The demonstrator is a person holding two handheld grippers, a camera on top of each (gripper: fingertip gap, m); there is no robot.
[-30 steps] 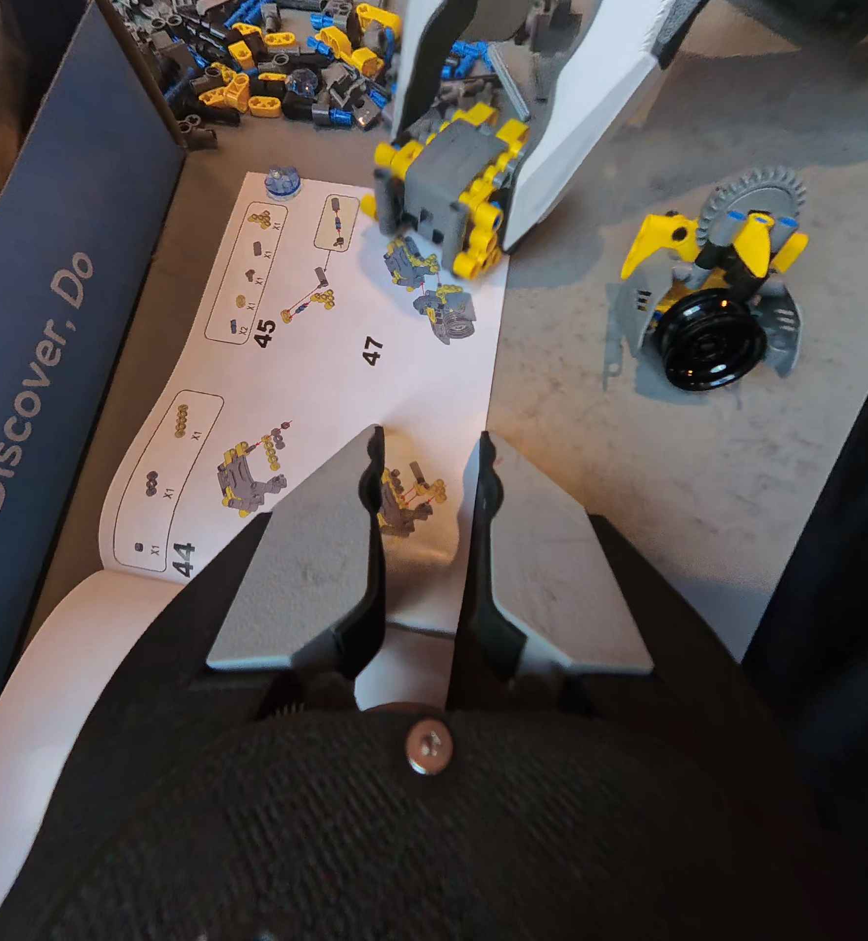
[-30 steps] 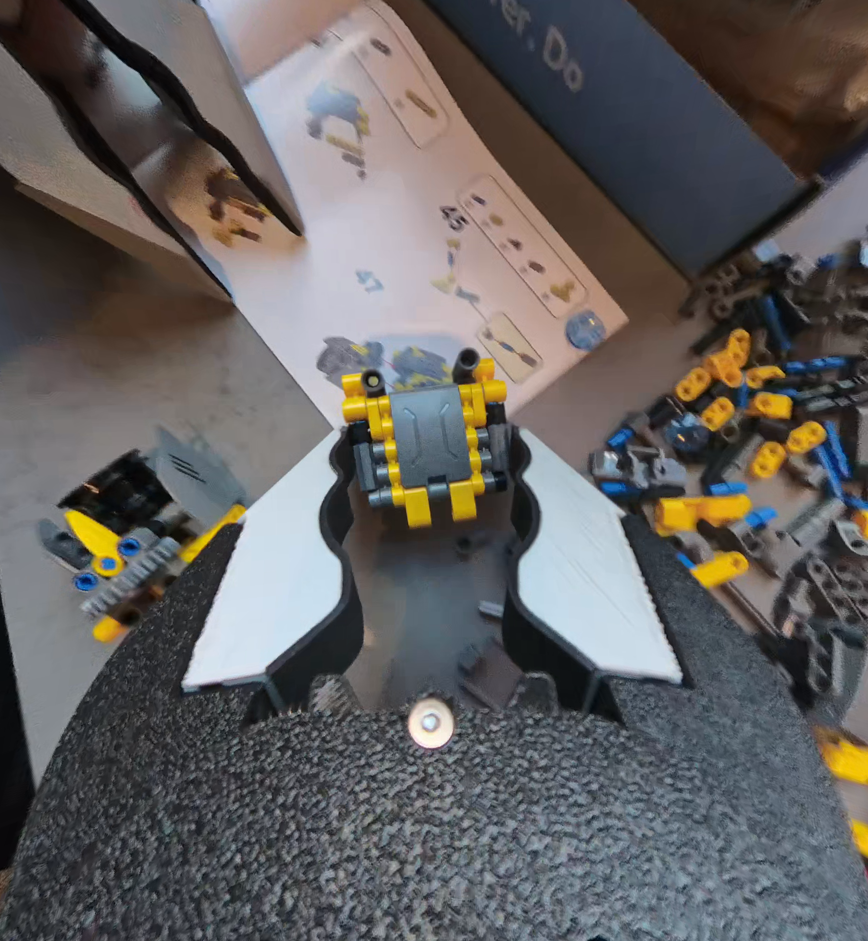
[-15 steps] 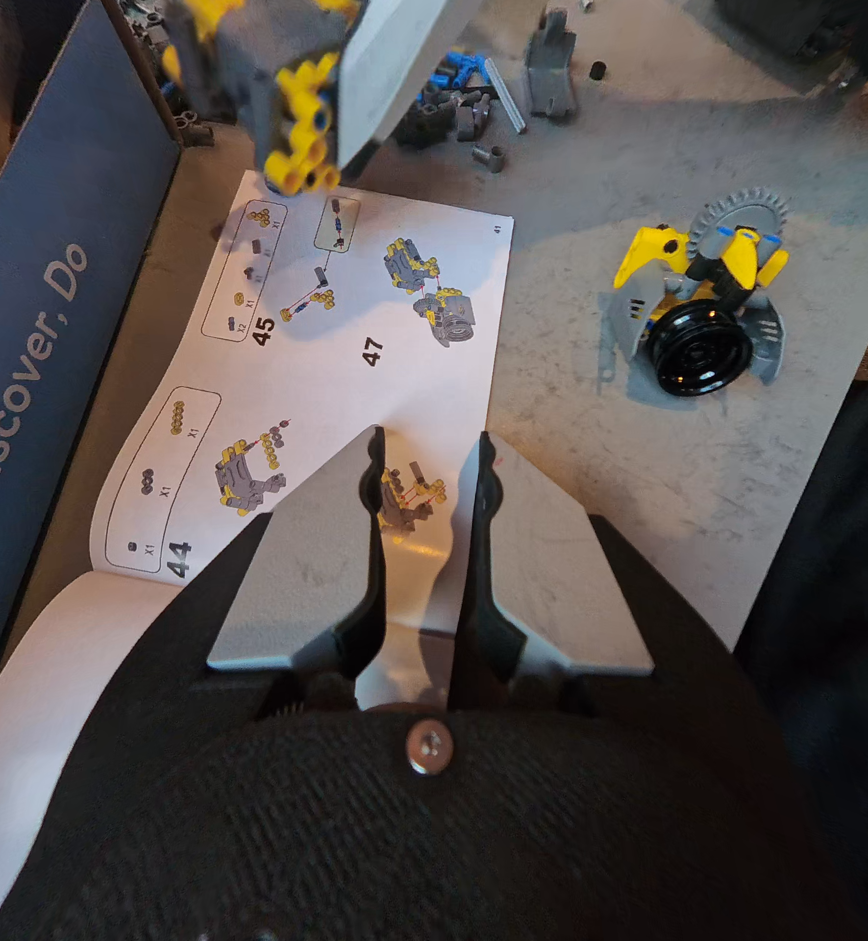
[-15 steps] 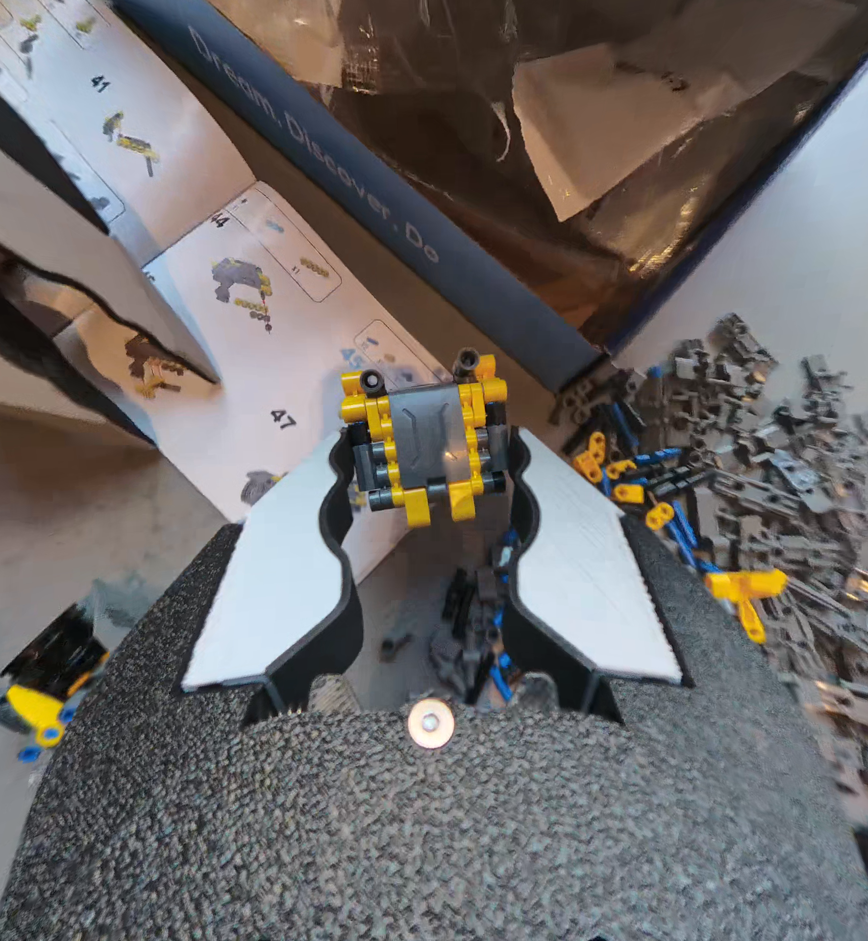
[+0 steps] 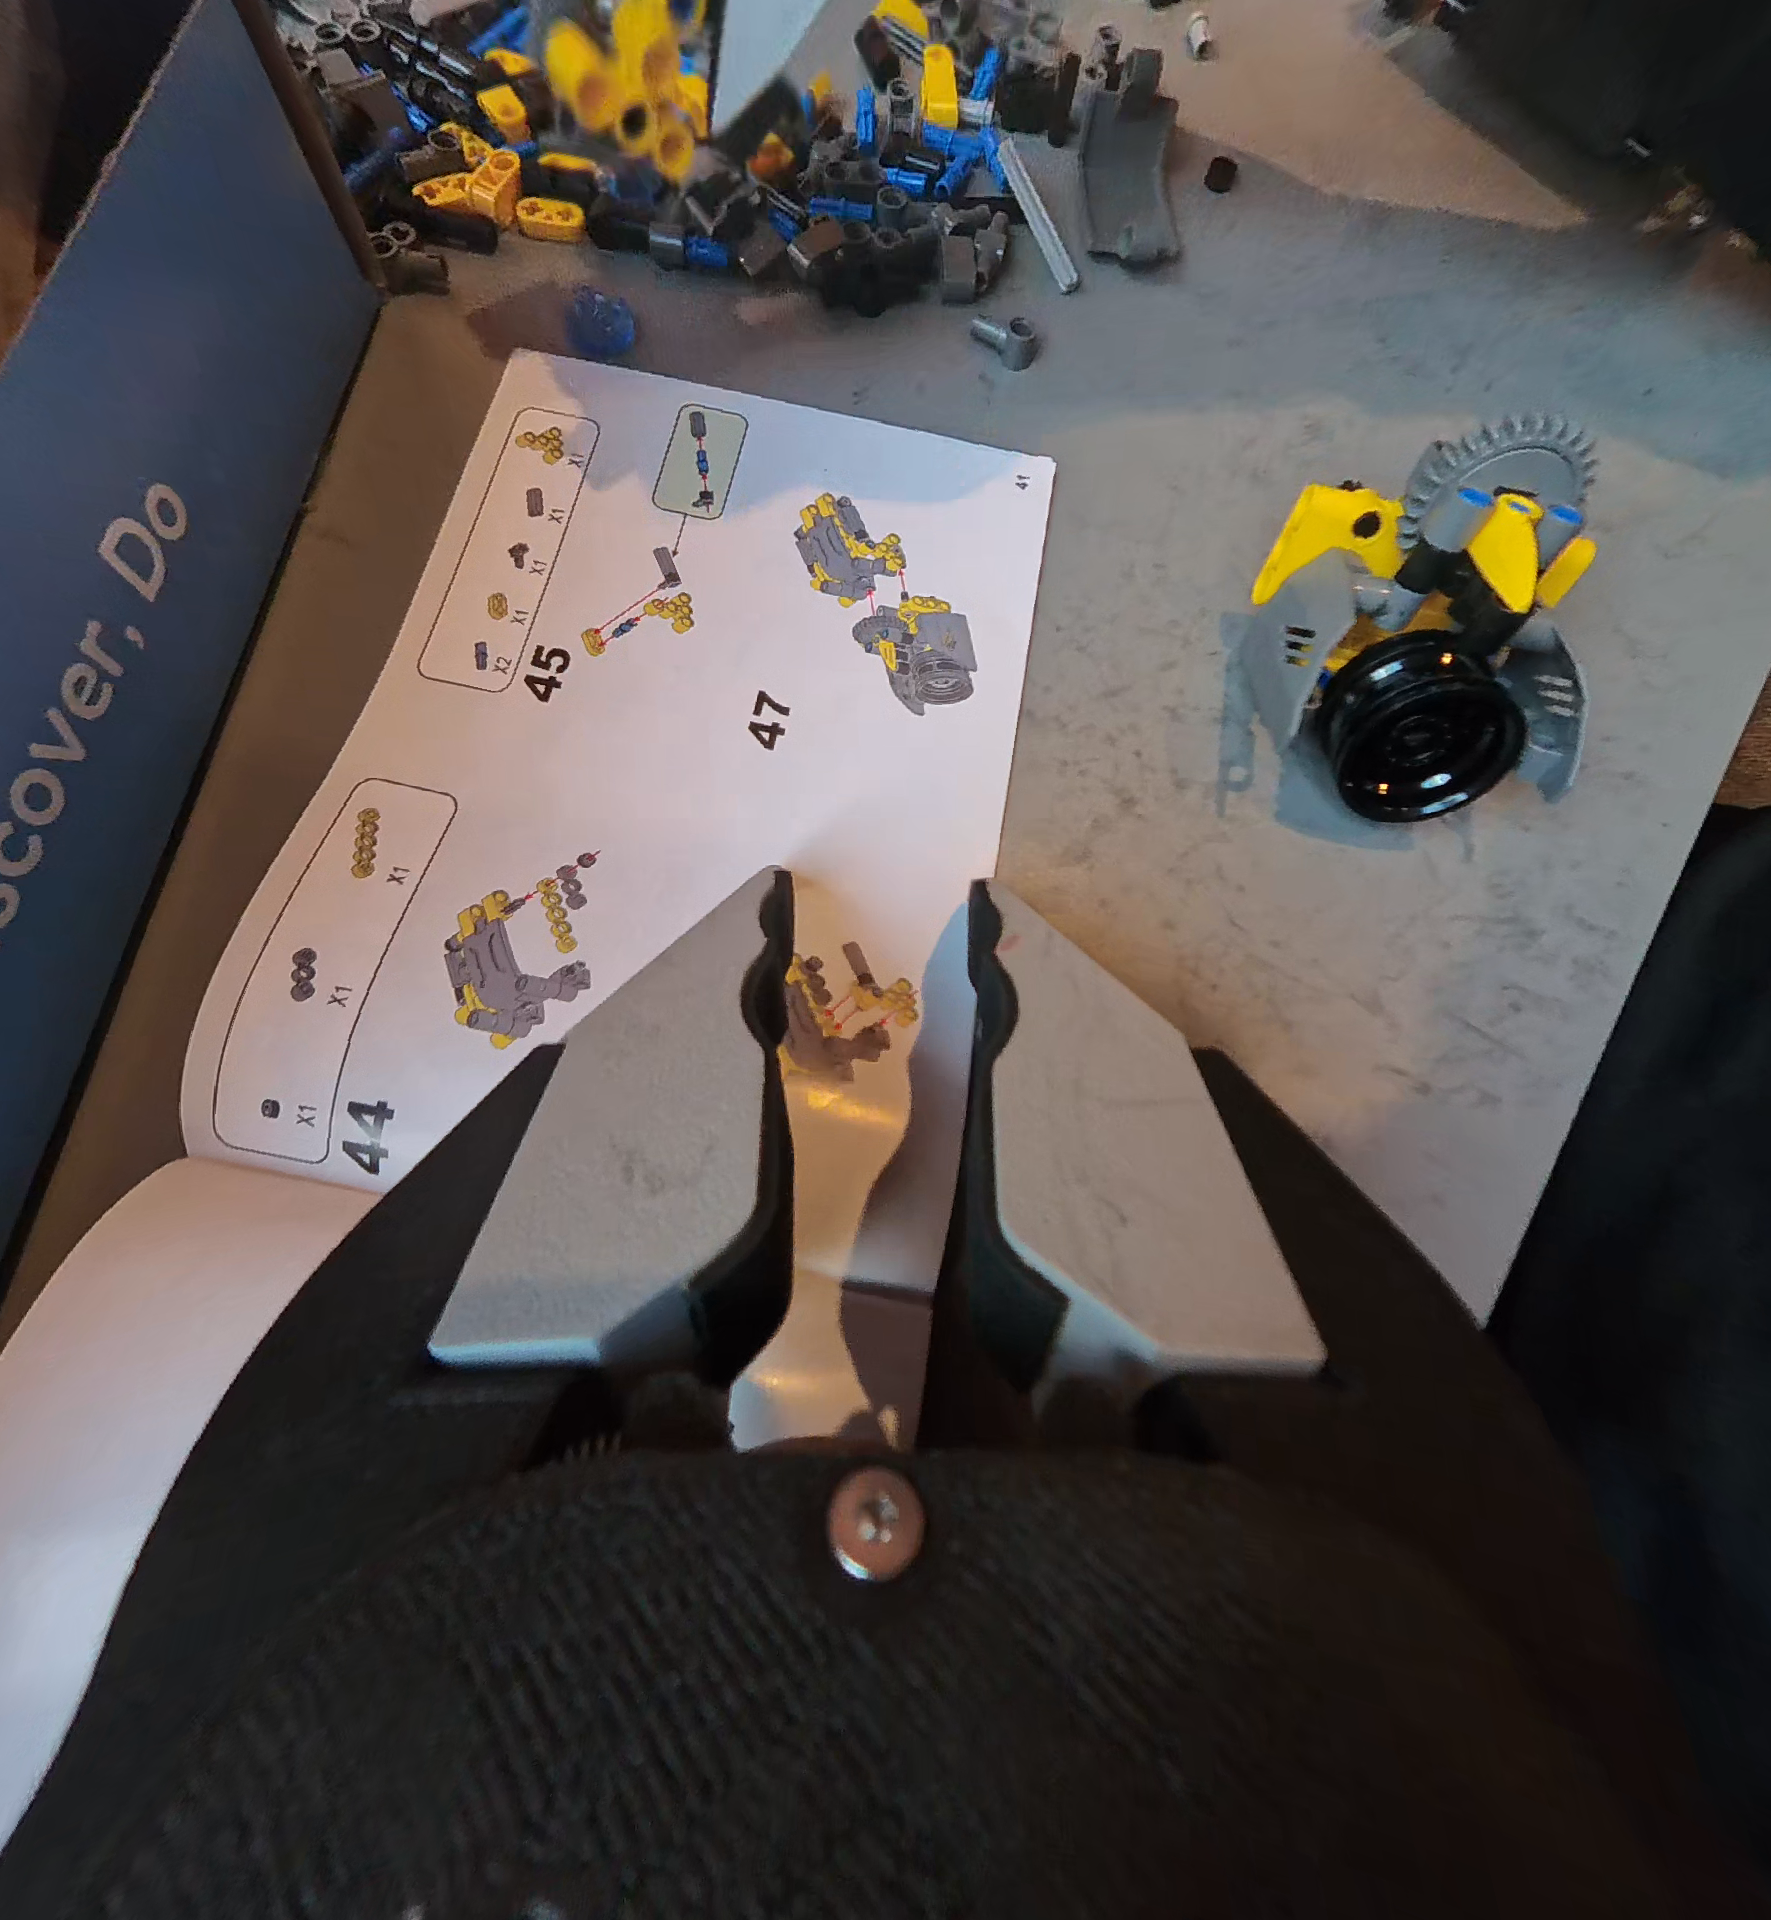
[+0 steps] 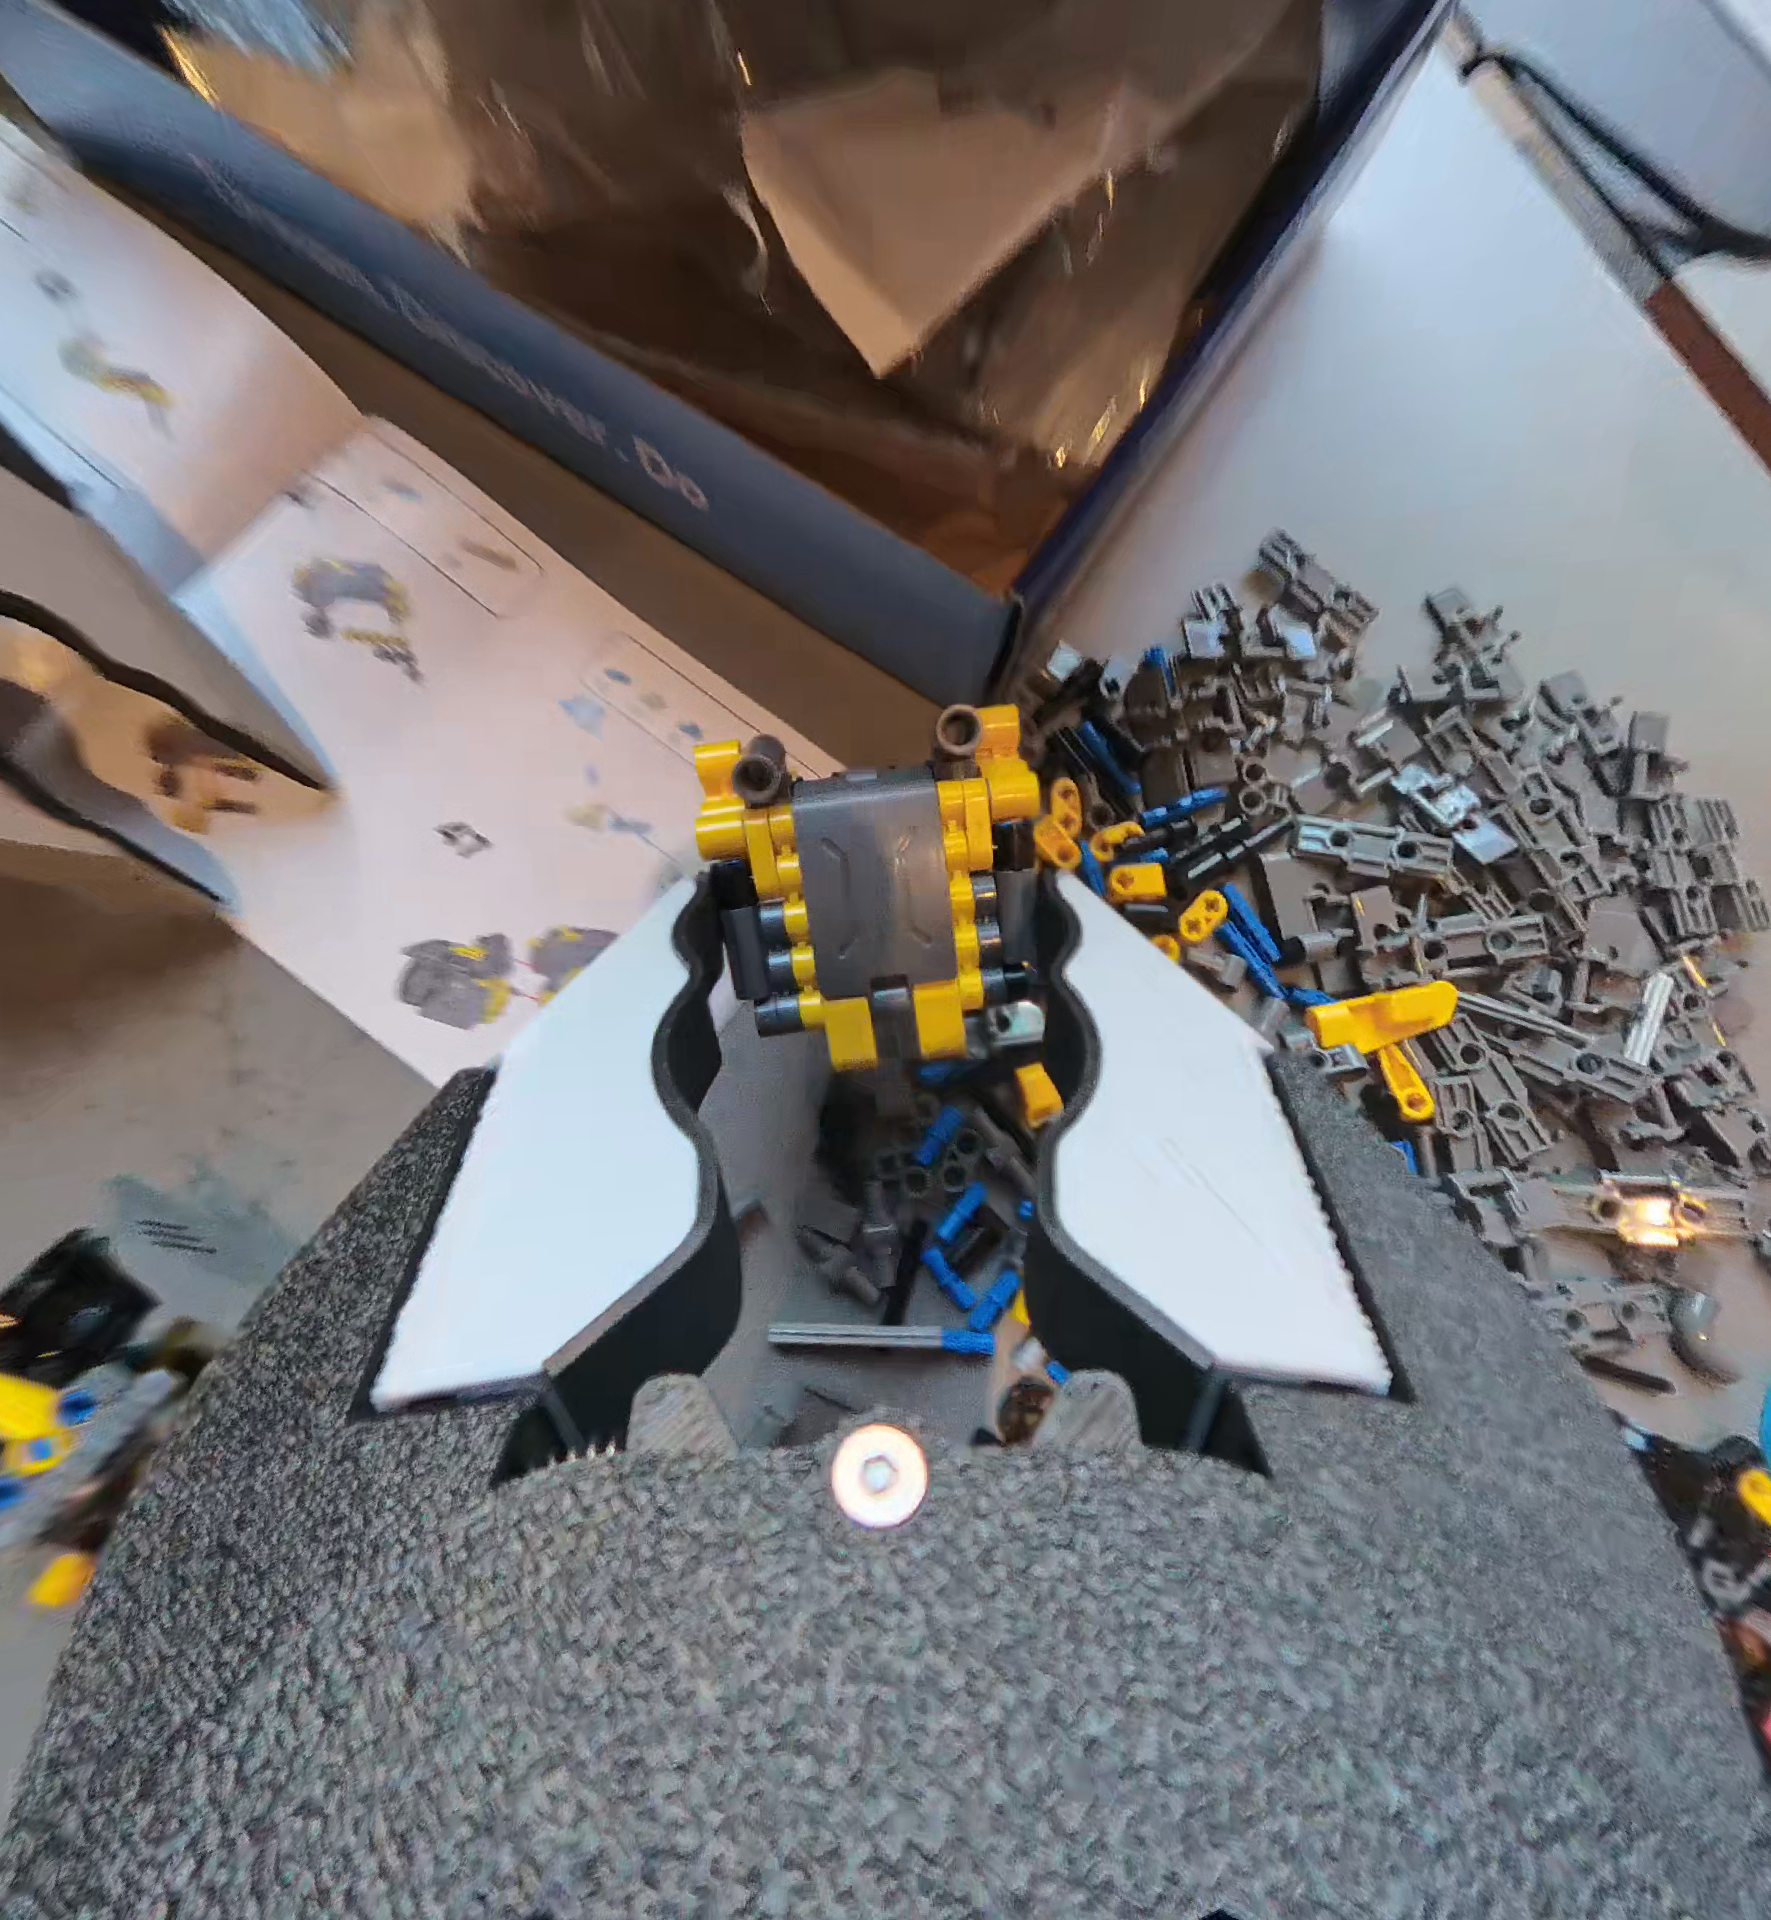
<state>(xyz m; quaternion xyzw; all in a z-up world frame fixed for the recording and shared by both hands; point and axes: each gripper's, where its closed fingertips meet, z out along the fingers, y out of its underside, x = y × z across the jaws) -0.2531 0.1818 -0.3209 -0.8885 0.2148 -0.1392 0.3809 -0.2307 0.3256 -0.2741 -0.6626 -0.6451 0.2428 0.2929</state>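
Observation:
My right gripper (image 6: 876, 894) is shut on a yellow and grey brick assembly (image 6: 870, 894) and holds it above the pile of loose grey, blue and yellow parts (image 6: 1432, 935). It shows blurred at the top of the left wrist view (image 5: 642, 94). My left gripper (image 5: 876, 894) is open a little and empty, low over the near edge of the open instruction booklet (image 5: 652, 748). A wheel assembly (image 5: 1421, 644) with a black wheel, grey gear and yellow panels stands on the grey table (image 5: 1276, 935) to its right.
A dark blue cardboard box (image 5: 81, 582) runs along the left of the booklet; crumpled plastic fills it (image 6: 756, 260). A loose blue round piece (image 5: 598, 317) and a grey connector (image 5: 1006, 338) lie near the pile. A dark sleeve (image 5: 1743, 1247) is at the right.
My right gripper has carried the yellow and grey assembly away from over the booklet to the far side, above the parts pile. My left gripper has stayed put.

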